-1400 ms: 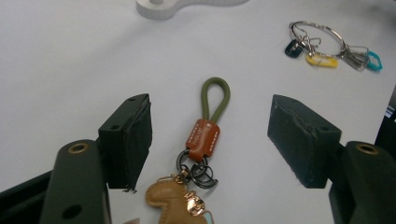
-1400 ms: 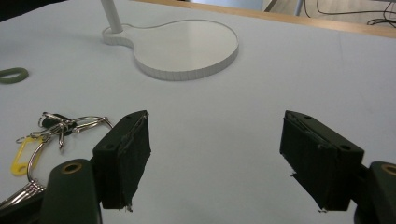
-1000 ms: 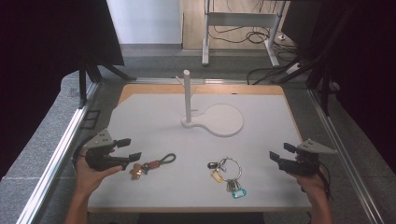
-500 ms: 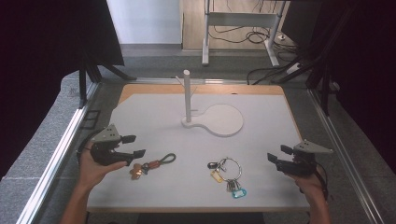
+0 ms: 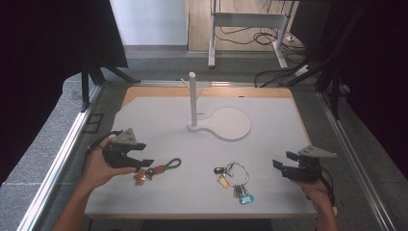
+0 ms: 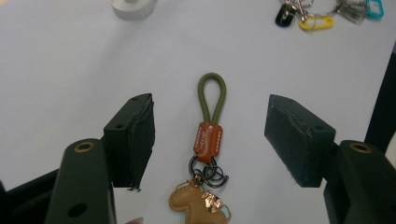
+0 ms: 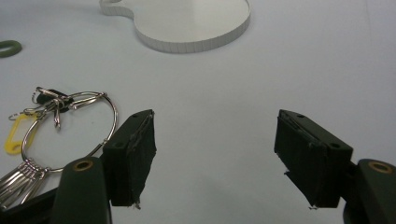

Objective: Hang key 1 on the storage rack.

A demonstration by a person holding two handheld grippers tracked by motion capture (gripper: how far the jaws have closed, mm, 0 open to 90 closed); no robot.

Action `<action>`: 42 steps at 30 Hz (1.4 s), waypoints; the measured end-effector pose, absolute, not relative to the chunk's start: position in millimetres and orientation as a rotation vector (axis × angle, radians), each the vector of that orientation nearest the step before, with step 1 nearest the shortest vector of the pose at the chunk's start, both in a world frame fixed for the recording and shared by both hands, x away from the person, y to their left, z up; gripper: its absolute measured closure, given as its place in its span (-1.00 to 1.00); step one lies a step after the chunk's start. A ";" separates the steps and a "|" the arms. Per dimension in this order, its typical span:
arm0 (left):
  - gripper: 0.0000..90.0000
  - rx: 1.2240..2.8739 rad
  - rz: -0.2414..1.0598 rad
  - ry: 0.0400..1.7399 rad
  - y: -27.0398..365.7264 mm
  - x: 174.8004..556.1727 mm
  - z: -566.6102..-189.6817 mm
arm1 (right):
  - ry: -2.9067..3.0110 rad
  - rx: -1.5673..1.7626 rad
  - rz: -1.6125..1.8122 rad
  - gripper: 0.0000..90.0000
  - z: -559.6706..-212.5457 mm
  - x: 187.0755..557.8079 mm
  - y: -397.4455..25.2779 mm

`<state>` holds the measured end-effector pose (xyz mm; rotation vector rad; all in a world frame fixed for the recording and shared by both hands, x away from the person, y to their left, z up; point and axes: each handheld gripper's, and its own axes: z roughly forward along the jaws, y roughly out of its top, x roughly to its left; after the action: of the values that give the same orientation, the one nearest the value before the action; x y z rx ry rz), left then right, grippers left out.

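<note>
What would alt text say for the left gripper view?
Two open black jaws frame a keychain lying on a white table: green cord loop, orange leather tab, dark rings, tan leather charm. A key bunch lies at the top right.

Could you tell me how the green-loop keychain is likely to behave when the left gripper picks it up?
The keychain is probably floppy: cord loop, leather tab, rings and a small leather charm are linked in a chain, so the parts should dangle. It looks light. The left gripper is open with its jaws either side of it; the thin cord might slip unless gripped at the tab.
</note>
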<state>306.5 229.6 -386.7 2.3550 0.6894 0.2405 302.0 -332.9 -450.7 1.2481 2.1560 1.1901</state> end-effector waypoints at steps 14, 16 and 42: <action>-0.19 2.401 0.102 0.712 224.0 330.3 -396.7 | 2.174 1.259 1.164 -0.35 -456.6 304.6 -329.6; -0.19 2.409 0.098 0.711 223.4 331.3 -397.8 | 2.177 1.259 1.164 -0.35 -456.8 304.8 -329.8; 0.04 2.807 -0.009 0.516 176.5 345.8 -438.2 | 2.239 1.263 1.123 -0.35 -465.9 308.5 -322.1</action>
<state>345.8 176.5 -438.2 2.8072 0.5162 -0.0092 308.5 -322.1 -465.9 1.2631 2.2391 1.1228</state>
